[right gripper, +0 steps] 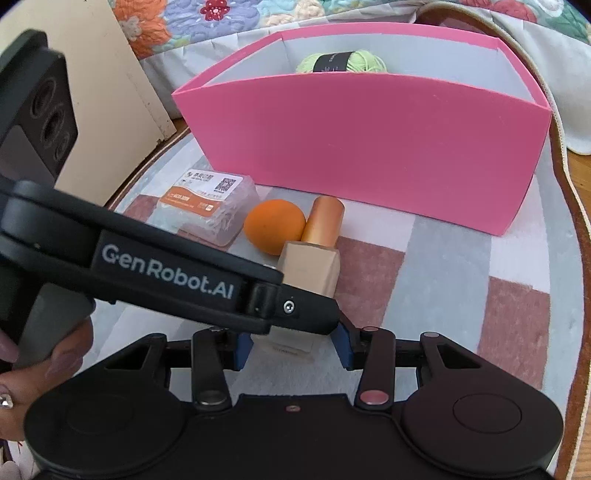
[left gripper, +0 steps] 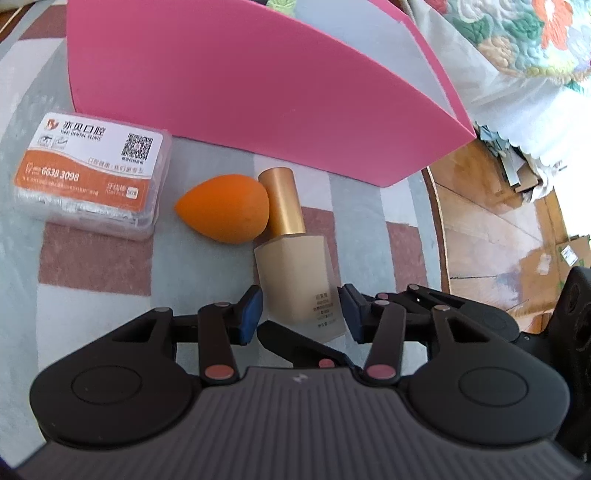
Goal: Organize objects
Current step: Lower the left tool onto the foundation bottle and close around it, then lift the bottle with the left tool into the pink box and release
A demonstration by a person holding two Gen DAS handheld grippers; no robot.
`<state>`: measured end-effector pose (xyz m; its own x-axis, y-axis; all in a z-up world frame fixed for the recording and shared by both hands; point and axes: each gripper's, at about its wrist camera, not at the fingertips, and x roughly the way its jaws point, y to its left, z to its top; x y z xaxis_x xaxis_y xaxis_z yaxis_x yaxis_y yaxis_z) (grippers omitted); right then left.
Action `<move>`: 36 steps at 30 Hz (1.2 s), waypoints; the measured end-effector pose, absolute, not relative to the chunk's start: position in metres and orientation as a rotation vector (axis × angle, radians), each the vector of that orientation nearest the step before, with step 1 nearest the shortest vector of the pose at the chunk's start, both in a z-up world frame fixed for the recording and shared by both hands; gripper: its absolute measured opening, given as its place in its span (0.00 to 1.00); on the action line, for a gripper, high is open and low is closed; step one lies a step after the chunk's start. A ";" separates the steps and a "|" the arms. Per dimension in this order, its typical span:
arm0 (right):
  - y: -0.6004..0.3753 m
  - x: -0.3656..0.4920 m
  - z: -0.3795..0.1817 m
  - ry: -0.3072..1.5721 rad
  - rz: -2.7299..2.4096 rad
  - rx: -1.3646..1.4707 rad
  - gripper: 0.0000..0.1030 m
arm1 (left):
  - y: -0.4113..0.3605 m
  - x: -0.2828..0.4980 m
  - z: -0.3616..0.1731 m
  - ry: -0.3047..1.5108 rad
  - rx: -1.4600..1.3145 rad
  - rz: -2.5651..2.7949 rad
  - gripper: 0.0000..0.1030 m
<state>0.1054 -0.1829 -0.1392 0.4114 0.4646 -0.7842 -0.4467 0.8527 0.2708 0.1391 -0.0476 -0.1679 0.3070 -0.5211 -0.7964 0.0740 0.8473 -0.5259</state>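
A beige foundation bottle point(left gripper: 295, 273) with a gold cap lies on the checked cloth, its cap against an orange makeup sponge point(left gripper: 225, 208). My left gripper point(left gripper: 301, 314) straddles the bottle's base, with a thin gap between its blue pads and the glass. In the right wrist view the bottle point(right gripper: 310, 266) runs under the left gripper point(right gripper: 310, 317), which crosses the picture. My right gripper point(right gripper: 291, 349) has its pads tight on the bottle's bottom end. A clear floss-pick box point(left gripper: 92, 177) with an orange label lies left of the sponge point(right gripper: 275, 225).
A tall pink box point(right gripper: 369, 140) stands behind the objects with a green yarn ball point(right gripper: 341, 61) inside. The round table's edge point(left gripper: 436, 221) drops to a wooden floor on the right. A hand point(right gripper: 37, 362) holds the left gripper. A quilted bedspread point(right gripper: 221, 22) lies beyond.
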 end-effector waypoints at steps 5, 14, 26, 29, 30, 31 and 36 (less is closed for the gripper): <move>-0.183 0.104 -0.137 0.974 0.582 -0.001 0.45 | -0.052 0.134 -0.163 1.183 -0.399 -0.425 0.44; -0.193 0.079 -0.112 0.955 0.597 -0.035 0.40 | -0.059 0.104 -0.138 1.180 -0.306 -0.466 0.44; -0.175 0.038 -0.064 0.795 0.706 -0.052 0.40 | -0.027 0.064 -0.073 1.122 -0.192 -0.435 0.44; -0.172 0.034 -0.058 0.804 0.690 0.002 0.40 | -0.026 0.059 -0.062 1.120 -0.155 -0.435 0.43; -0.172 0.033 -0.056 0.806 0.683 0.023 0.40 | -0.026 0.058 -0.058 1.115 -0.145 -0.437 0.43; -0.173 0.033 -0.054 0.809 0.675 0.050 0.40 | -0.025 0.057 -0.052 1.107 -0.136 -0.441 0.43; -0.181 0.036 -0.038 0.779 0.623 0.183 0.40 | -0.029 0.062 -0.023 1.023 -0.107 -0.477 0.43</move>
